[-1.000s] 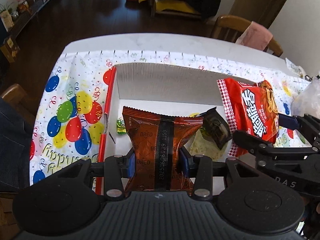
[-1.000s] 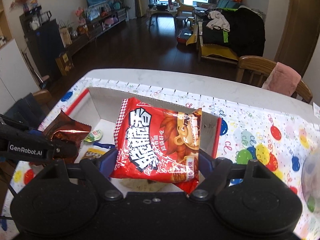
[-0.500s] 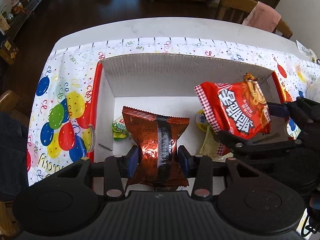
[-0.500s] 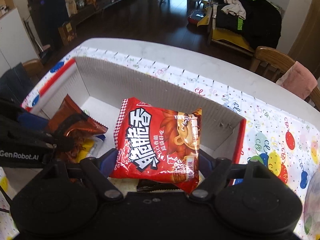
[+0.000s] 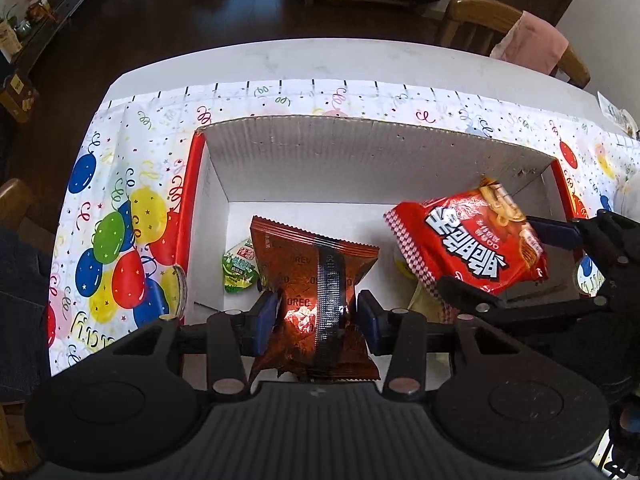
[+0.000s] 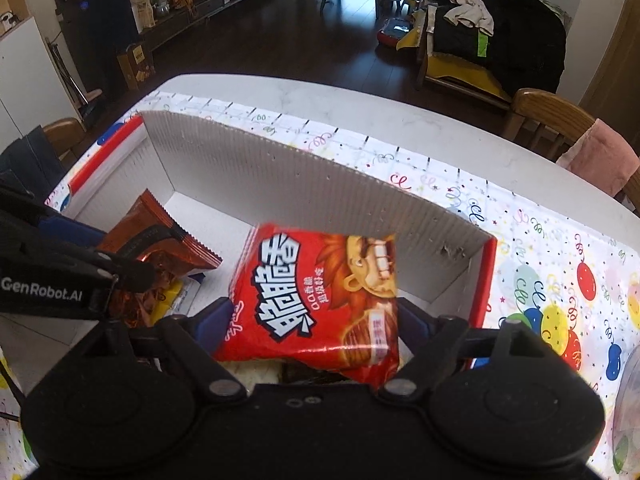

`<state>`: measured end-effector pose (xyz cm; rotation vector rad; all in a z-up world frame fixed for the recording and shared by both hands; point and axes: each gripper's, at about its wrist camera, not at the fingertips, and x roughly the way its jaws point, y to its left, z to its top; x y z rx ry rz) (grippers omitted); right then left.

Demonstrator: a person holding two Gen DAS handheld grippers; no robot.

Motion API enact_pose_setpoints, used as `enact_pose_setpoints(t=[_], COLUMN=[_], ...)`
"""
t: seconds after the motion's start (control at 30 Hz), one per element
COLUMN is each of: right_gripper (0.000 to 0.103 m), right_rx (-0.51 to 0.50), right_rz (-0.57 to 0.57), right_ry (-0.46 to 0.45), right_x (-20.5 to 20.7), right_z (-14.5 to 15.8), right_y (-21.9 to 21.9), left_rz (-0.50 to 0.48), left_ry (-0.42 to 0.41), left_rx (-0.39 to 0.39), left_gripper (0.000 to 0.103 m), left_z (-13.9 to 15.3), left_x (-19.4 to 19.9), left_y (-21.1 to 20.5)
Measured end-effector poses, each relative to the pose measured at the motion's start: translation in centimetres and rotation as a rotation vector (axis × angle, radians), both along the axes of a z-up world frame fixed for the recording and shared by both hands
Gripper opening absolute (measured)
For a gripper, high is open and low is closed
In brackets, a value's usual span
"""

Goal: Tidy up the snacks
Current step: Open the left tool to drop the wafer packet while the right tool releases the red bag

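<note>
Several snacks already lie in the cardboard box (image 5: 360, 152); the left gripper (image 5: 316, 320) clamps a brown packet (image 5: 316, 276) and the right gripper (image 6: 316, 320), jaws opening, cradles a red packet (image 6: 316, 300), both over the box and not yet set down.

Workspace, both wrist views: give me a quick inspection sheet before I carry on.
Surface: white table under a balloon-print cloth.
Job's things: open cardboard box; brown snack packet; red snack packet.
Clutter: green jelly cup and other small packs on the box floor.
Grippers: left tool clamps the brown packet; right tool opening, red packet between its jaws.
Cables: nothing seen.
Surroundings: wooden chair, pink cloth, dark floor.
</note>
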<state>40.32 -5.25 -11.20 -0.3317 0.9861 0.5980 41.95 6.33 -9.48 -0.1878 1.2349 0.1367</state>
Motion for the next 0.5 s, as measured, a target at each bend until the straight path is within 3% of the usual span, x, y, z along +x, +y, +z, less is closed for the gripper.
enact_pose_setpoints(t=[0.07, 0.2, 0.5], right_gripper=[0.085, 0.086, 0.087], right_rx=[0.012, 0.05, 0.121], right_rz=[-0.006, -0.018, -0.04], right_ry=[-0.005, -0.005, -0.019], right_x=[-0.2, -0.9, -3.6], right_z=[0.5, 1.6, 4.2], right_y=[-0.4, -1.3, -3.0], left_rz=[0.009, 0.036, 0.025], left_ry=[-0.007, -0.029, -0.107], left_rx=[0.0, -0.014, -0.021], left_gripper=[0.044, 0.055, 0.055], left_z=[0.1, 0.6, 2.7], left_x=[-0.2, -1.0, -3.8], left_y=[0.2, 0.8, 0.9])
